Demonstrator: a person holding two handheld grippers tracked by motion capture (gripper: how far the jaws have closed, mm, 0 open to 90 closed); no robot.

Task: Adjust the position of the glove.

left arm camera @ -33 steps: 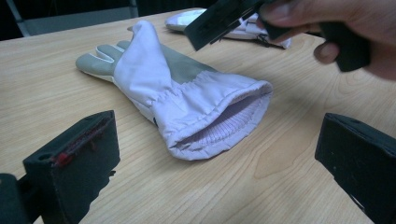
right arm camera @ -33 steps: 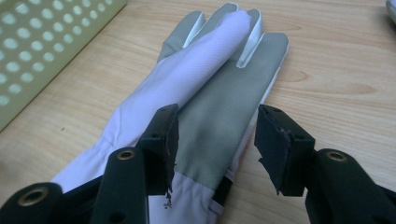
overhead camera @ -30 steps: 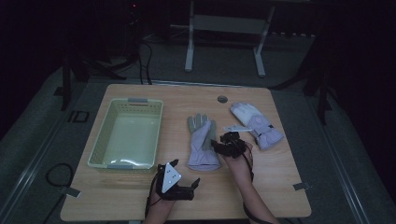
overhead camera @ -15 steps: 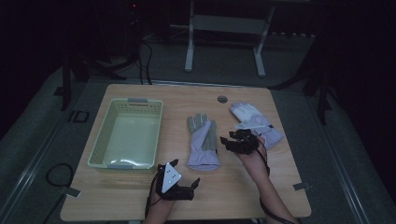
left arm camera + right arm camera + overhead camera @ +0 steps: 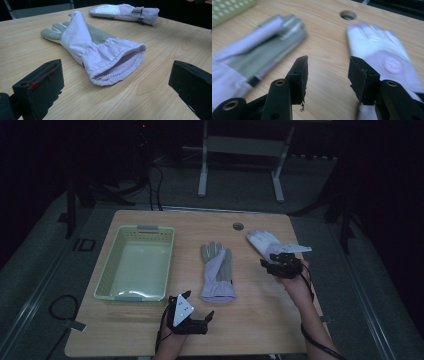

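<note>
A lilac and grey glove [image 5: 218, 270] lies flat mid-table, cuff toward me. A second, paler glove [image 5: 262, 241] lies at the right, fingers pointing away. My right gripper [image 5: 267, 261] hovers open above that glove's cuff end. In the right gripper view its jaws [image 5: 328, 60] frame bare wood between the grey glove [image 5: 257, 50] and the pale glove [image 5: 384, 57], gripping nothing. My left gripper [image 5: 200, 304] rests open near the front edge. In the left gripper view it [image 5: 116, 65] faces the near glove's open cuff [image 5: 117, 67], apart from it, with the other glove [image 5: 125, 11] behind.
A pale green mesh basket [image 5: 107, 280] stands empty at the table's left; its corner shows in the right gripper view [image 5: 227, 10]. A round cable hole [image 5: 238, 226] sits near the far edge. Bare wood lies along the front edge. A metal stand is on the floor beyond.
My right gripper has moved rightward from the middle glove's cuff to the right-hand glove, rising slightly. The left gripper and both gloves have stayed put.
</note>
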